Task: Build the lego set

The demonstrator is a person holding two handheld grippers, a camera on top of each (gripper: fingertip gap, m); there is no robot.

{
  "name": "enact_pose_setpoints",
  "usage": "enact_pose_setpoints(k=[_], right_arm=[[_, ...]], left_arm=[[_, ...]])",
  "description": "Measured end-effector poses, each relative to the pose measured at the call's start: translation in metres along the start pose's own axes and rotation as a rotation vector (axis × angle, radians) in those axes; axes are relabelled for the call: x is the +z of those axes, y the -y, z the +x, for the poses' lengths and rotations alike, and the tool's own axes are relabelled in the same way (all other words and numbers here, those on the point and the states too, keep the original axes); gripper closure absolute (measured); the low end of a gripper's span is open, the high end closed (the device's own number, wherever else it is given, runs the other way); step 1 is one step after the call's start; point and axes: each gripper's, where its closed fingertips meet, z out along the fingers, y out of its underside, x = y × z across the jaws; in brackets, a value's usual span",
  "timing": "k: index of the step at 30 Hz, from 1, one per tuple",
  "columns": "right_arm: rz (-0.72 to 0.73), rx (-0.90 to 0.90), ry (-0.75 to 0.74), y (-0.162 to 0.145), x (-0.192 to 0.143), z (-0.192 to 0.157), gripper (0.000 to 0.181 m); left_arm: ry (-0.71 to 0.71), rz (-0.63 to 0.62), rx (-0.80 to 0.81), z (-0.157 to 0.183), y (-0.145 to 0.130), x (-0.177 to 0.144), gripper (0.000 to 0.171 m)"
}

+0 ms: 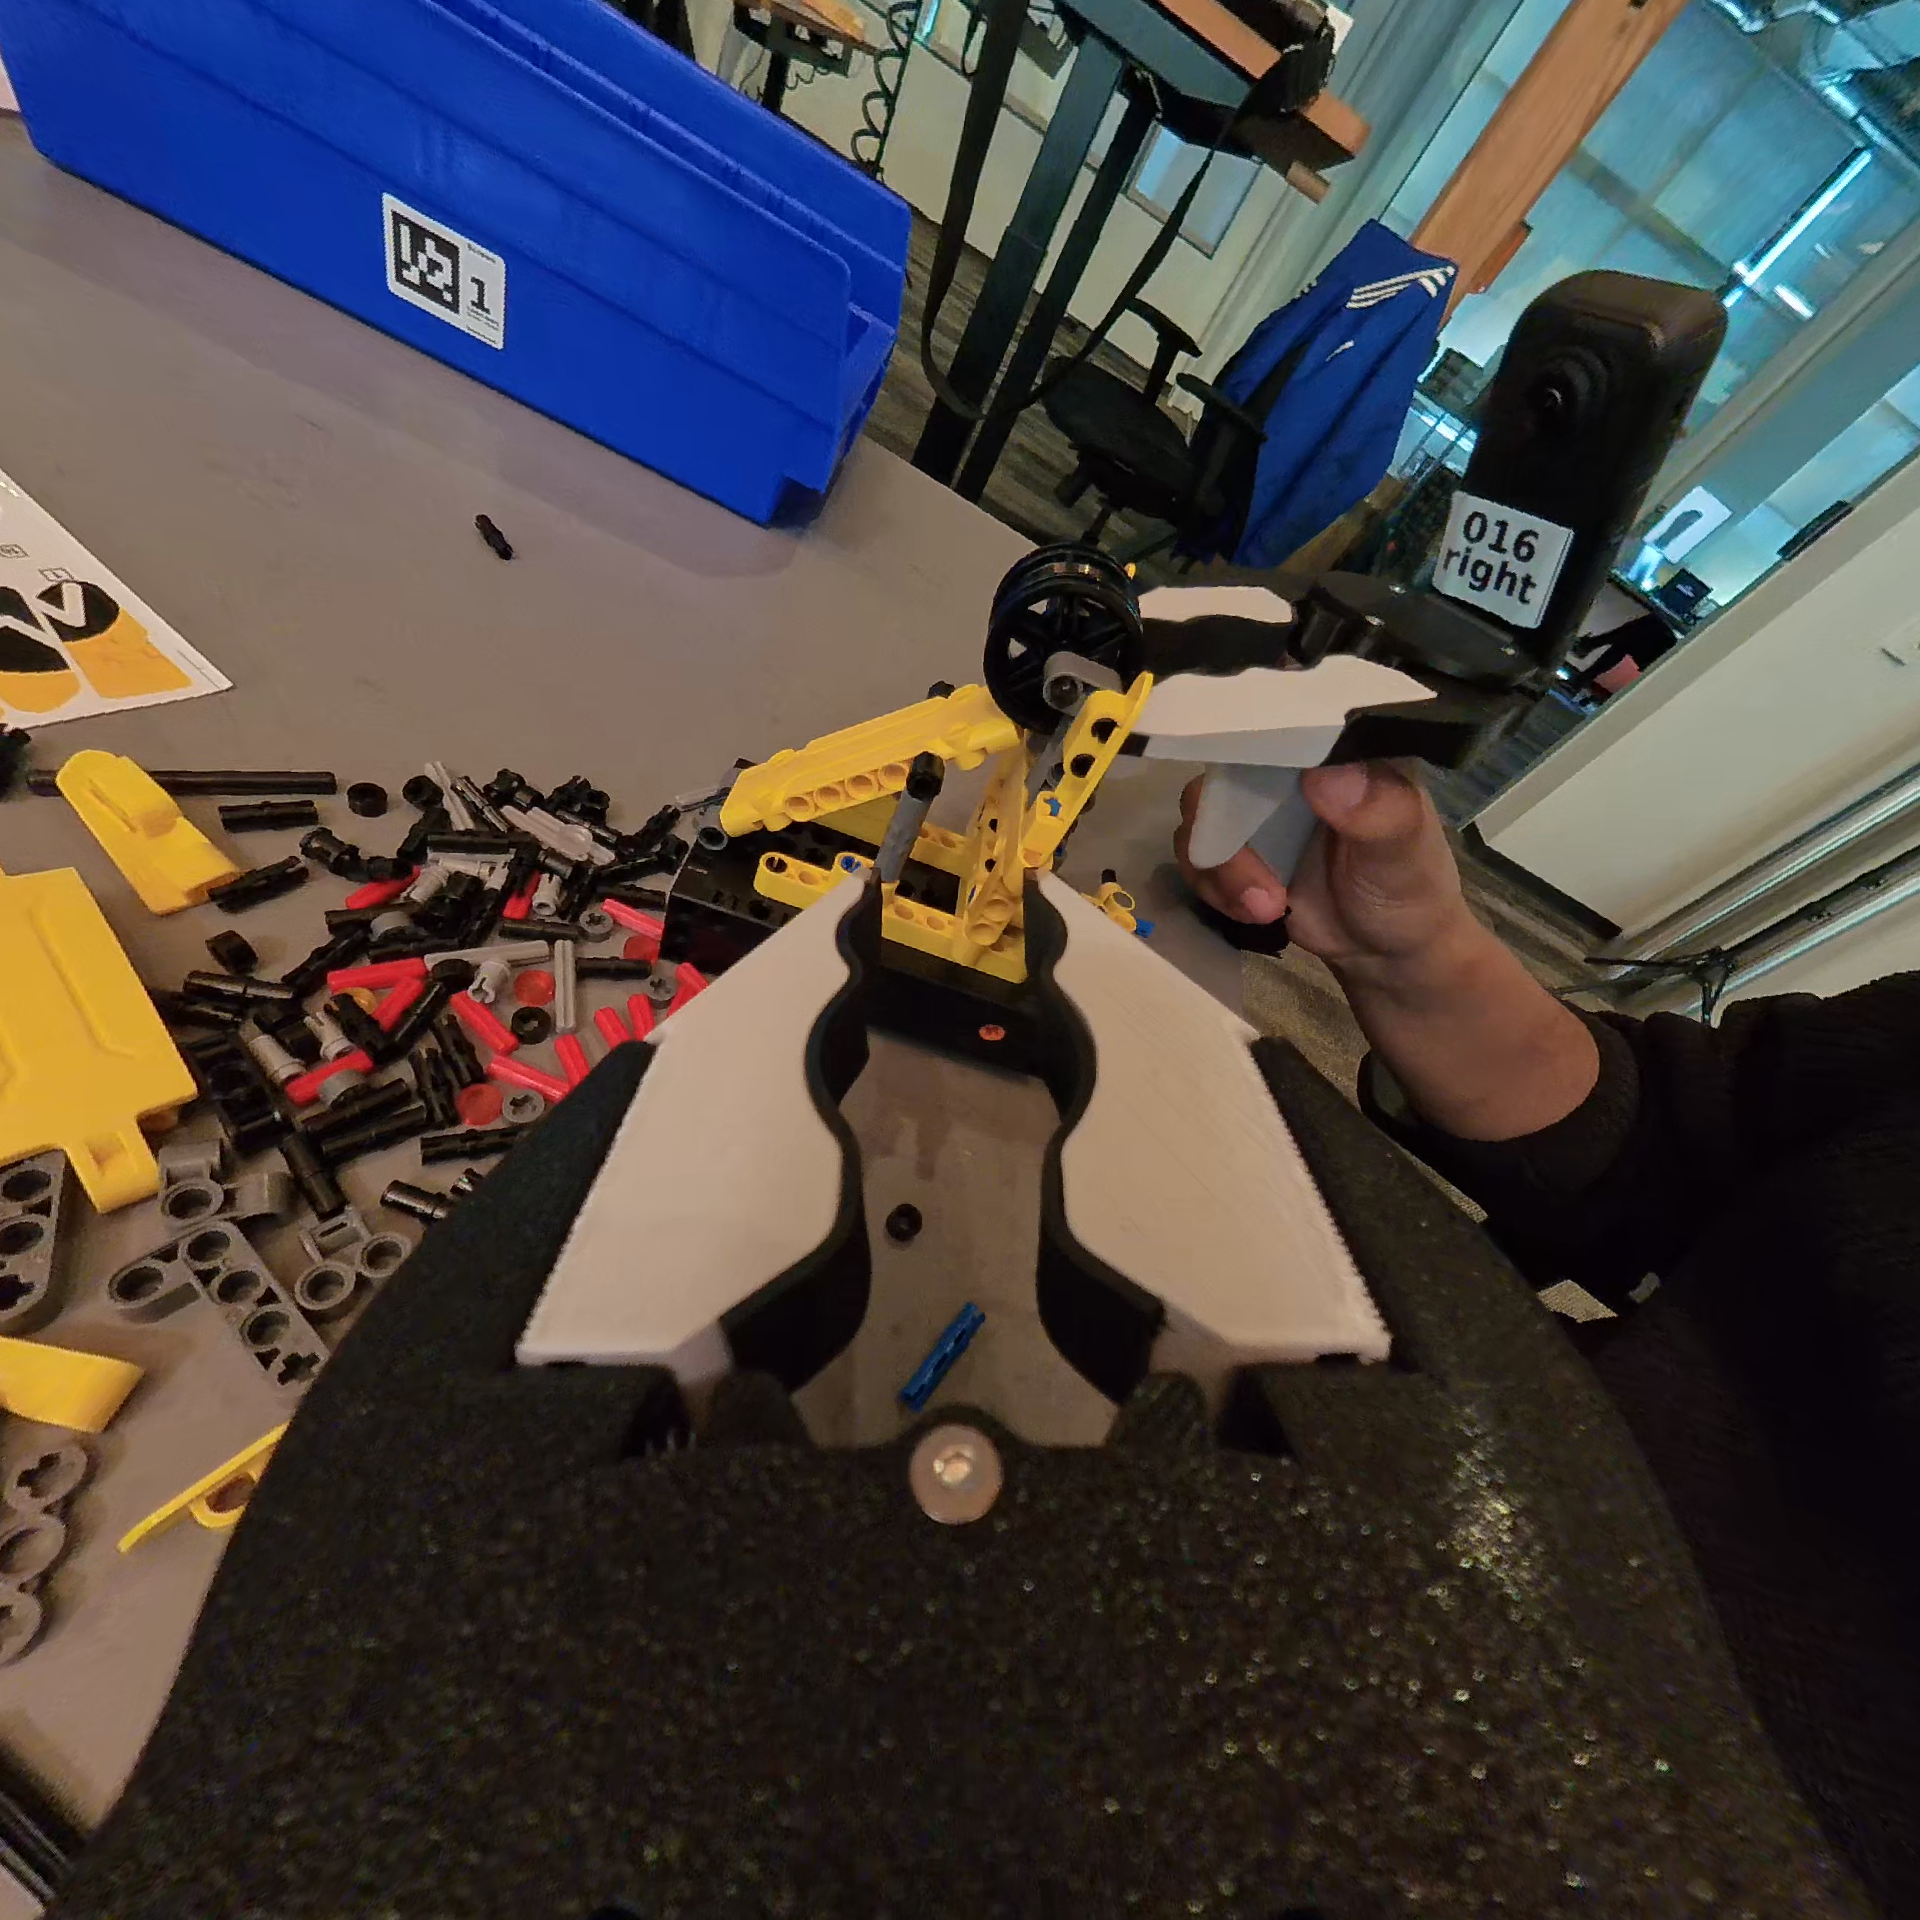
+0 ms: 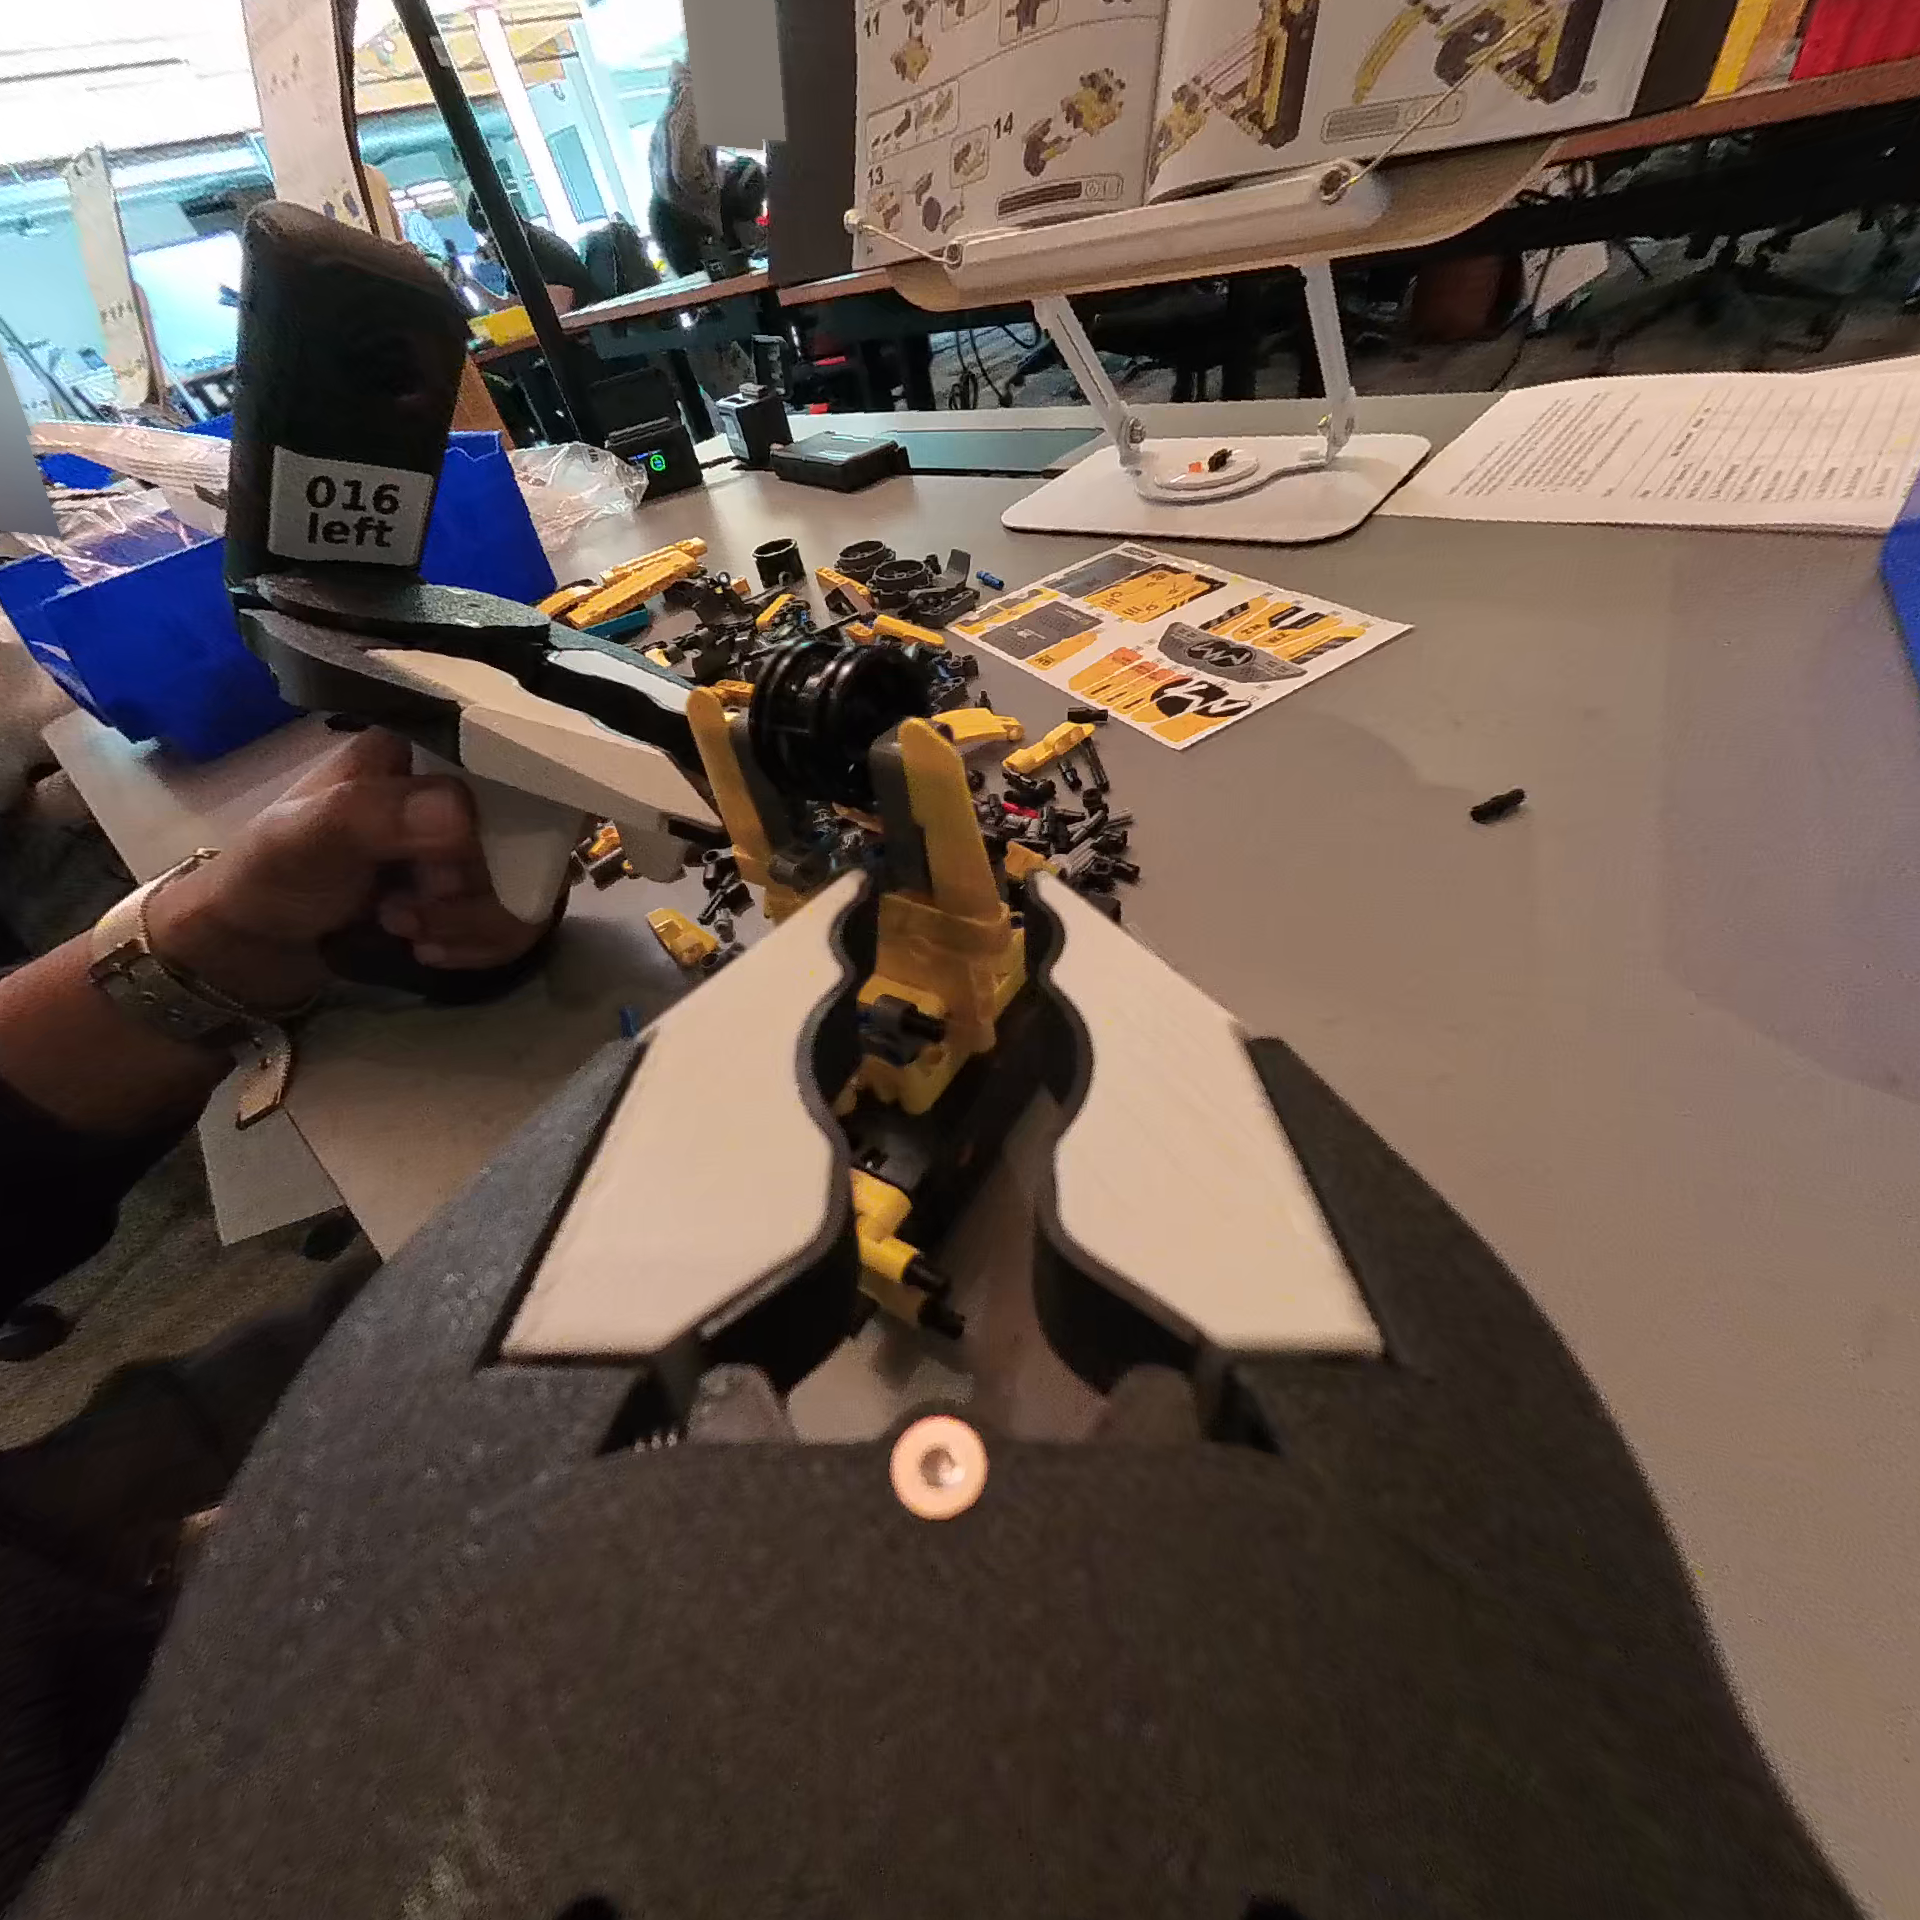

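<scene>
Two grippers are meeting on one yellow-and-black brick model (image 1: 935, 831), lifted above the grey table (image 1: 312, 436). The left gripper (image 1: 951, 883) is clamping the model's yellow base frame between its two white fingers (image 1: 727, 1091); one small blue pin (image 1: 940, 1356) is lying loose on the gripper's own plate, near the camera. The right gripper (image 2: 951, 883) is gripping the opposite end of the model, both fingers pressing against the yellow body. In the left wrist view the right gripper (image 1: 1138, 665) is coming in from the right, its two white fingers flanking the one black wheel (image 1: 1060, 634) at the model's top; whether they are touching the wheel I cannot tell. One hand (image 1: 1351, 862) is squeezing its trigger.

Left of the model, one heap of loose parts (image 1: 436, 956) is lying on the table: black, red and grey pins too many to count, plus four or more yellow panels (image 1: 73, 1018) and several grey beams (image 1: 229, 1288). Farther off, one lone black pin (image 1: 494, 536) is lying apart. One sticker sheet (image 1: 94, 644) is showing at the left edge. At the far side, one blue bin (image 1: 499, 229) with one white tag is standing.

In the right wrist view, one instruction booklet (image 2: 1195, 94) is resting open on one white stand (image 2: 1195, 457), with one printed sheet (image 2: 1683, 457) to its right.
</scene>
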Motion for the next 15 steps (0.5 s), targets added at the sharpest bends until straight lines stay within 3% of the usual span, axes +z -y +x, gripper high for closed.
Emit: enact_pose_setpoints(k=[5, 15], right_arm=[[0.012, -0.028, 0.014, 0.0019, 0.0003, -0.0053, 0.139], [-0.032, -0.103, -0.046, -0.0038, 0.0051, -0.0057, 0.146]], left_arm=[[0.000, -0.001, 0.000, 0.0001, -0.0001, 0.0001, 0.145], [0.001, 0.001, -0.001, -0.0001, 0.0000, -0.0001, 0.145]])
